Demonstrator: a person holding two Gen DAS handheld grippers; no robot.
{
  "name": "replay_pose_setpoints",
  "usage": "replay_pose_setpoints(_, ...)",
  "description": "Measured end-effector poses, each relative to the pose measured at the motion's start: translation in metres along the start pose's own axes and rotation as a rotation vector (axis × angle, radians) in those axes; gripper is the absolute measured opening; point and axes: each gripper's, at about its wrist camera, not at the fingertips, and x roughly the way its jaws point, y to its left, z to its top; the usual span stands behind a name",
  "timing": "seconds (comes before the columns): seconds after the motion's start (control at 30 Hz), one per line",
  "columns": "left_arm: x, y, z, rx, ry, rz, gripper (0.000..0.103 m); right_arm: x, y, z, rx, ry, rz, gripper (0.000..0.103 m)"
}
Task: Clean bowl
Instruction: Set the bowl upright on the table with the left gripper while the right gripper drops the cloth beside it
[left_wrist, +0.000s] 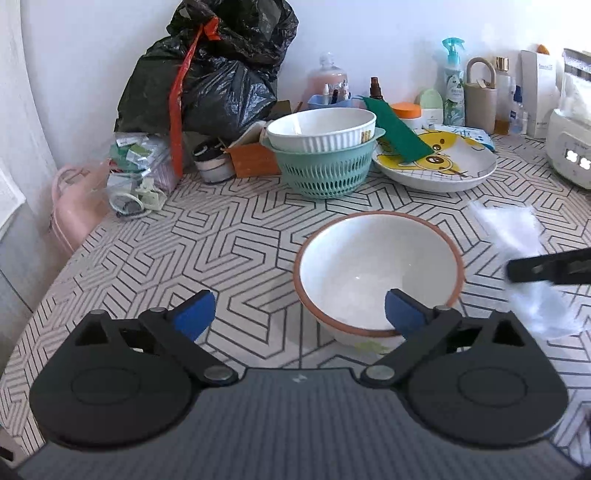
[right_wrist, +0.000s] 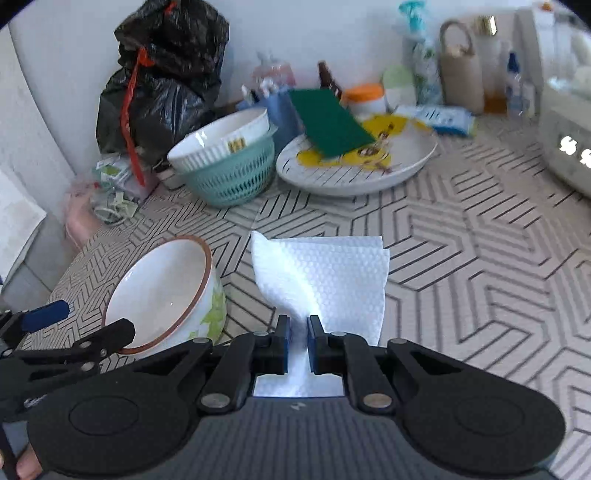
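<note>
Left hand-held gripper (left_wrist: 299, 314): fingers spread wide, right pad inside bowl (left_wrist: 376, 269) near rim, bowl upright on tabletop (left_wrist: 221, 240). Right hand-held gripper (right_wrist: 298, 341): clamped on paper towel (right_wrist: 325, 273), bowl just to its left. Looks like wiping stage; bowl interior appears clean, so before or after wipe unclear.
</note>
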Motion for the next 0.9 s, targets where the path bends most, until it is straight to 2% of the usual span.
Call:
replay_pose_setpoints(0.03,-0.001,0.001,0.001,-0.002,0.004,-0.003,0.101,0.005,-0.001,-0.001,0.005,0.009,-0.004,0.033)
replay_pose_setpoints(0.07,-0.001,0.002,0.001,-0.006,0.005,-0.008,0.101,0.006,-0.001,-0.001,0.005,0.006,-0.004,0.052)
replay_pose_setpoints(0.1,-0.002,0.004,0.001,-0.01,0.006,-0.013,0.101,0.006,-0.002,-0.002,0.013,-0.007,-0.004,0.059)
replay_pose_setpoints(0.13,-0.002,0.004,0.001,-0.012,0.007,-0.014,0.101,0.005,-0.003,-0.001,0.029,-0.022,0.004,0.07)
replay_pose_setpoints(0.17,0.0,0.006,0.002,-0.023,0.018,-0.023,0.101,0.003,-0.004,-0.001,0.04,-0.035,0.009,0.079)
replay_pose_setpoints(0.27,0.005,0.008,0.005,-0.021,0.043,-0.016,0.101,-0.006,-0.002,0.005,0.035,-0.057,-0.025,0.091)
replay_pose_setpoints(0.47,0.005,0.006,0.008,-0.007,0.05,-0.016,0.101,-0.025,0.01,0.012,-0.007,-0.03,-0.088,0.095)
replay_pose_setpoints(0.5,0.005,0.006,0.007,-0.008,0.048,-0.016,0.101,-0.032,0.016,0.011,-0.03,-0.017,-0.119,0.096)
replay_pose_setpoints(0.67,-0.014,0.001,0.005,-0.009,0.011,-0.028,0.101,-0.048,0.031,-0.005,-0.134,0.014,-0.112,0.102)
replay_pose_setpoints(0.77,-0.027,-0.002,0.003,-0.003,-0.004,-0.044,0.101,-0.051,0.027,-0.012,-0.093,0.029,-0.149,0.102)
replay_pose_setpoints(0.9,-0.043,-0.005,-0.004,0.016,-0.033,-0.05,0.101,-0.061,0.021,-0.02,-0.047,0.039,-0.134,0.102)
